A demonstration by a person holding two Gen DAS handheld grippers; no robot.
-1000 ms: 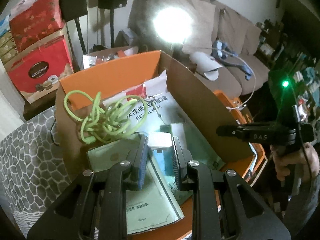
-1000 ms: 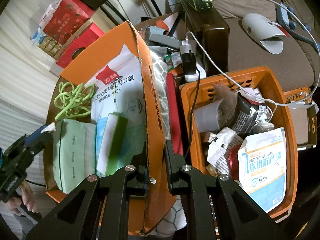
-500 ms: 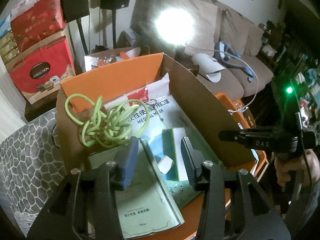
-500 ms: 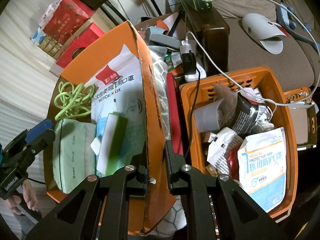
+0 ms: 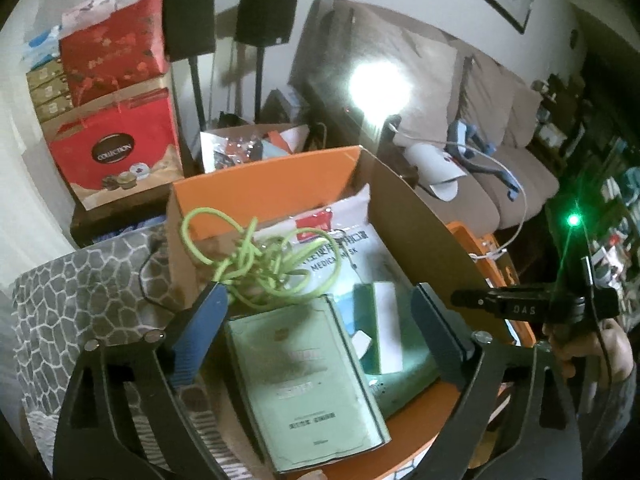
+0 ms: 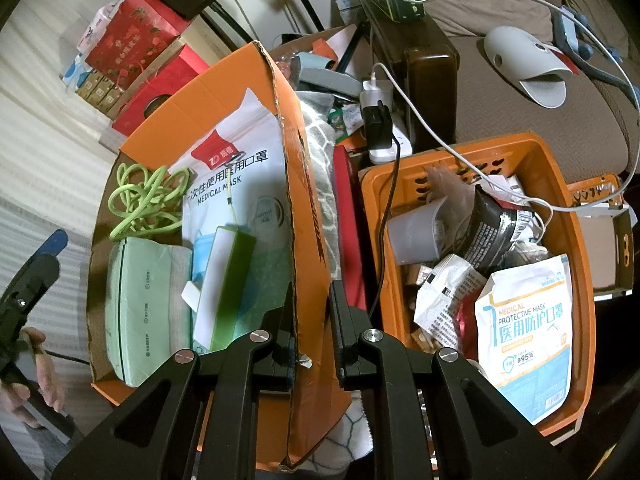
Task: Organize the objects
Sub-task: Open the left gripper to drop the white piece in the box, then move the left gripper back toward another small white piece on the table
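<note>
Left gripper [image 5: 320, 332]: the jaws are held wide apart with nothing between the blue pads [image 5: 202, 334]; it is poised above the near end of the open orange cardboard box [image 6: 200, 92].
Right gripper [image 6: 310, 328]: the jaws are clamped on the box's right side wall [image 6: 304, 216], one finger inside and one outside.
Orange cardboard box: it is seen standing on a grey cloth with a stone pattern [image 5: 80, 280]; its contents lie flat.
Small white tag-like piece [image 6: 191, 293]: it is seen lying in the box, between the pale green packet [image 6: 148, 304] and the green and white rectangular box [image 6: 228, 280], touching the latter's left edge.
Tangled lime-green cord [image 6: 144, 200]: it is found in the far left corner of the box, just beyond the pale green packet.
White medical mask bag with a red logo [image 6: 236, 172]: it is leaned against the far wall, partly under the green and white box.
Orange plastic basket [image 6: 568, 216]: it is placed just right of the cardboard box and is filled with packets, a grey cup [image 6: 416, 232] and a blue and white protective mask pack [image 6: 528, 328].
White cable [image 6: 452, 148]: it is draped across the basket's far rim.
</note>
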